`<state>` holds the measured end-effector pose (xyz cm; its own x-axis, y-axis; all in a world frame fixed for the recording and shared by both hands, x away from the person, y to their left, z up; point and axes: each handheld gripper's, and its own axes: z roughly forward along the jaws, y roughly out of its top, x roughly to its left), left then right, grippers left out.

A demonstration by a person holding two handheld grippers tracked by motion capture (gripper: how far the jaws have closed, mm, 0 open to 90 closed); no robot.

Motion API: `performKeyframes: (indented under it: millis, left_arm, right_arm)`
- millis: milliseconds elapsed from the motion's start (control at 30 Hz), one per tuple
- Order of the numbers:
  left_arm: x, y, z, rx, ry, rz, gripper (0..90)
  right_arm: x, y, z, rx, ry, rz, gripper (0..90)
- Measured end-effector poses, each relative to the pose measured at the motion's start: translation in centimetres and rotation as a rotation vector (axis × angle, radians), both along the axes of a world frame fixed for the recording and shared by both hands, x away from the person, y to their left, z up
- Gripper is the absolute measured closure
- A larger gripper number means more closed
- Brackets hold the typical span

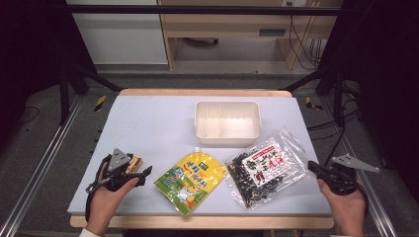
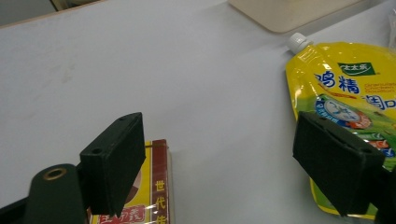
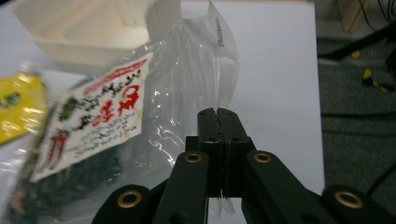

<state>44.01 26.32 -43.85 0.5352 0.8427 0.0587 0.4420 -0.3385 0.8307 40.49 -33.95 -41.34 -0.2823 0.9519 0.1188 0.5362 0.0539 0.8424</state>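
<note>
A: How far along?

B: Barely begun. Nearest, the right gripper (image 3: 218, 114) has its jaws clamped on the clear plastic bag of dark dried food (image 1: 264, 169) at its edge near the table's right side; the left gripper (image 1: 141, 174) stands with jaws apart, empty, over a small red-and-yellow packet (image 2: 156, 196).

A: And beyond?

B: The yellow spouted pouch (image 1: 190, 181) lies beside the bag. The white plastic tub (image 1: 227, 123) behind is empty; I judge everything still goes there, with nothing in the way.

Tray (image 1: 227, 139) sits far centre on the worktop (image 1: 148, 123). Near it, pouch (image 1: 190, 181) at centre, spout toward the tray. Clear bag (image 1: 264, 168) right of the pouch, just beside it. Small packet (image 1: 135, 163) near left, well apart from the tray, left of the pouch.
</note>
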Motion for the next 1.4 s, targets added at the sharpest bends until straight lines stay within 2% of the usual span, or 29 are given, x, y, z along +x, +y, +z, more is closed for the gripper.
performKeyframes:
  millis: [33,67,100,133,167,200,300,433,500,533,600,667,733,767,800,867,933,967,1000,1033,1067,1100,1133,1167,1200,1233,1267,1300,1400]
  left_arm:
    - [-0.1,-0.1,0.1,-0.003,-0.006,-0.011,17.7]
    - [-0.1,-0.1,0.1,-0.003,-0.006,-0.011,17.9]
    - [-0.3,-0.2,0.1,-0.003,-0.007,-0.015,18.2]
    - [-0.3,-0.2,0.1,-0.001,-0.003,-0.019,18.2]
    - [-0.5,-0.2,0.2,-0.008,-0.007,-0.021,18.5]
    - [-0.5,-0.2,0.2,-0.008,-0.007,-0.021,18.7]
    - [-0.6,0.0,0.3,-0.014,-0.011,-0.022,19.0]
    - [-0.6,0.0,0.4,-0.023,-0.006,-0.029,19.9]
    - [-0.6,0.0,0.4,-0.026,-0.006,-0.033,20.0]
    - [-0.6,0.0,0.5,-0.028,-0.006,-0.039,20.4]
    - [-0.6,-0.1,0.5,-0.026,-0.004,-0.052,20.3]
    - [-0.7,-0.2,0.7,-0.030,-0.008,-0.066,20.9]
    - [-0.9,-0.4,1.2,-0.055,-0.041,-0.073,22.2]
    - [-1.0,-0.8,2.0,-0.044,-0.063,-0.098,22.8]
    - [-1.0,-0.8,2.0,-0.044,-0.063,-0.098,22.8]
    - [-1.1,-1.3,3.0,-0.030,-0.076,-0.129,22.8]
    - [-1.1,-1.9,4.2,0.012,-0.091,-0.156,23.1]
    - [-1.0,-2.5,5.3,0.034,-0.099,-0.183,23.2]
    - [-1.0,-2.5,5.3,0.034,-0.099,-0.183,23.2]
    - [-0.9,-3.2,6.6,0.053,-0.114,-0.211,23.3]
    - [-0.9,-3.2,6.6,0.053,-0.114,-0.211,23.3]
    - [-0.8,-4.0,7.9,0.072,-0.129,-0.242,23.3]
    - [-0.8,-4.0,7.9,0.072,-0.129,-0.242,23.4]
    - [-0.5,-4.9,9.2,0.093,-0.149,-0.278,23.4]
    - [-0.5,-4.9,9.2,0.093,-0.149,-0.278,23.4]
    - [-0.4,-5.4,9.8,0.099,-0.150,-0.292,23.4]
    - [-0.3,-5.9,10.4,0.106,-0.160,-0.302,23.4]
    - [-0.2,-6.8,11.6,0.120,-0.176,-0.322,23.4]
    - [-0.1,-7.7,12.8,0.136,-0.187,-0.350,23.2]
  right_arm:
    - [-0.5,-0.1,2.2,-0.007,-0.045,0.027,90.0]
    - [-0.5,-0.1,2.2,-0.007,-0.045,0.027,90.0]
    - [-1.0,0.0,4.9,-0.035,-0.077,0.058,90.0]
    - [-1.0,0.0,4.9,-0.035,-0.077,0.058,90.0]
    - [-1.1,0.3,7.2,-0.057,-0.103,0.095,90.0]
    - [-1.1,0.3,7.2,-0.057,-0.103,0.095,90.0]
    - [-0.9,1.0,9.8,-0.082,-0.125,0.158,90.0]
    - [0.1,2.3,12.6,-0.104,-0.135,0.249,90.0]
    - [0.3,2.5,12.8,-0.109,-0.134,0.257,90.0]
    - [0.5,3.1,13.5,-0.124,-0.131,0.285,90.0]
    - [0.6,3.3,13.7,-0.129,-0.134,0.297,90.0]
    - [0.7,4.2,14.6,-0.140,-0.136,0.335,90.0]
    - [0.7,4.4,14.8,-0.146,-0.135,0.348,90.0]
    - [0.9,4.8,15.2,-0.147,-0.132,0.370,90.0]
    - [0.9,4.8,15.2,-0.147,-0.132,0.370,90.0]
    - [1.0,5.1,15.8,-0.153,-0.129,0.391,90.0]
    - [1.2,5.4,16.2,-0.160,-0.127,0.411,90.0]
    - [1.3,5.8,16.8,-0.156,-0.124,0.434,90.0]
    - [1.4,6.0,17.1,-0.161,-0.125,0.447,90.0]
    - [1.4,6.2,17.3,-0.166,-0.125,0.460,90.0]
    - [1.5,6.5,17.6,-0.166,-0.126,0.472,90.0]
    - [1.5,6.7,17.9,-0.167,-0.124,0.484,90.0]
    - [1.5,7.1,18.1,-0.168,-0.124,0.494,90.0]
    - [1.6,7.4,18.3,-0.171,-0.125,0.509,90.0]
    - [1.6,7.4,18.3,-0.171,-0.125,0.509,90.0]
    - [1.8,8.2,18.8,-0.179,-0.124,0.539,90.0]
    - [1.8,8.2,18.8,-0.179,-0.124,0.539,90.0]
    - [2.0,9.1,19.3,-0.187,-0.123,0.565,90.0]
    - [2.2,10.1,19.8,-0.194,-0.124,0.594,90.0]
